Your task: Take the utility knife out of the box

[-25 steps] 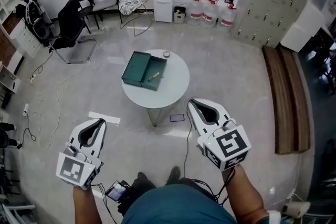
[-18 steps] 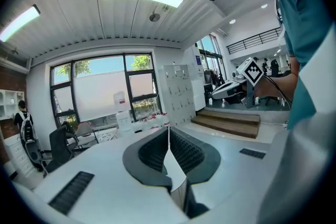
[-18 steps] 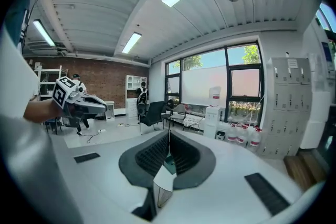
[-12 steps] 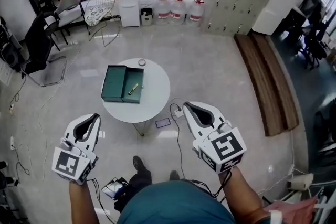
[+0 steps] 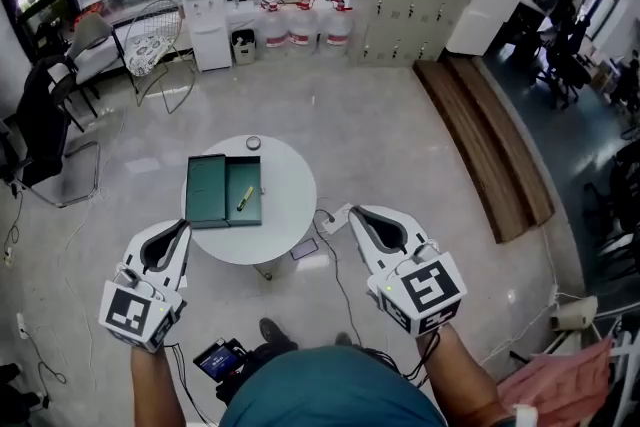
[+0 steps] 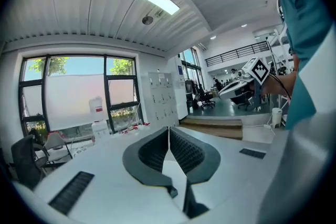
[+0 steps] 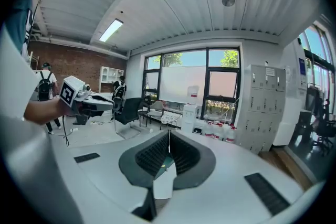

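On a round white table (image 5: 285, 215) lies an open green box (image 5: 210, 187), and the yellow utility knife (image 5: 244, 199) rests in its right half. Both grippers hang in the air short of the table, apart from the box. My left gripper (image 5: 184, 226) is near the table's lower left edge, its jaws shut and empty (image 6: 168, 129). My right gripper (image 5: 354, 212) is to the right of the table, also shut with nothing held (image 7: 169, 134). In the right gripper view a sliver of the green box (image 7: 168, 161) shows behind the jaws.
A small round object (image 5: 253, 143) sits at the table's far edge. A phone (image 5: 305, 248) and cables lie on the floor by the table's foot. Chairs (image 5: 45, 130) stand at left, a water dispenser (image 5: 205, 15) and bottles (image 5: 300, 25) at the back, a wooden bench (image 5: 485, 150) at right.
The person has stepped and turned, so the table and box now sit lower and further left in the head view, nearer both grippers. Both grippers stay shut and empty.
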The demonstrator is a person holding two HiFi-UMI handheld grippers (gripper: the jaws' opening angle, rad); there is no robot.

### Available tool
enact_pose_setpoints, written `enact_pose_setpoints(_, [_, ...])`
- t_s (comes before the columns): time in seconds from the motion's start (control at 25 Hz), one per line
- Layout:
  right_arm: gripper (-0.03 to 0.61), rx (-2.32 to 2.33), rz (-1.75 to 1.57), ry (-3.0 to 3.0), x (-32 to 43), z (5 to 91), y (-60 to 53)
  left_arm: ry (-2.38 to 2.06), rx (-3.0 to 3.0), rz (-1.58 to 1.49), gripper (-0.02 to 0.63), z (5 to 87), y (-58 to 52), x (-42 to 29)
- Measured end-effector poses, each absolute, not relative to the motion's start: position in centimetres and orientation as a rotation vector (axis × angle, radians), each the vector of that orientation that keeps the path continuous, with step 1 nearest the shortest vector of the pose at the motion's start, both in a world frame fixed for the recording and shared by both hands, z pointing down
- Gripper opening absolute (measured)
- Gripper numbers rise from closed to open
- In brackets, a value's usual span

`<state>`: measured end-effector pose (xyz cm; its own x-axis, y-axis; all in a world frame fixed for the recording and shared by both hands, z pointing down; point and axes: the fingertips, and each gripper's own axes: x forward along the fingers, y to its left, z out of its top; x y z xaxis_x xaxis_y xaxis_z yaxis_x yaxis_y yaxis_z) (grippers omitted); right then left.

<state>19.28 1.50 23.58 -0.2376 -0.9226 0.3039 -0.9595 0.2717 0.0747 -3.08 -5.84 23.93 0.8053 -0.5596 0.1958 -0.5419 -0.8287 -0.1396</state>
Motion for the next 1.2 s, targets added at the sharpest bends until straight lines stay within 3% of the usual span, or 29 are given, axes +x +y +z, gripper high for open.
enact_pose_setpoints(0.48, [0.038,1.786,0.192,-2.163,15.2,22.6,-3.3,0.755,-2.963,-0.279,0.028,23.0,-12.7,-5.8])
enact_pose_setpoints(1.2, [0.038,1.380,0.190,-2.371,9.2,26.2,-22.2,1.250,-2.871,-0.390,0.028,25.4,-22.8,-14.9])
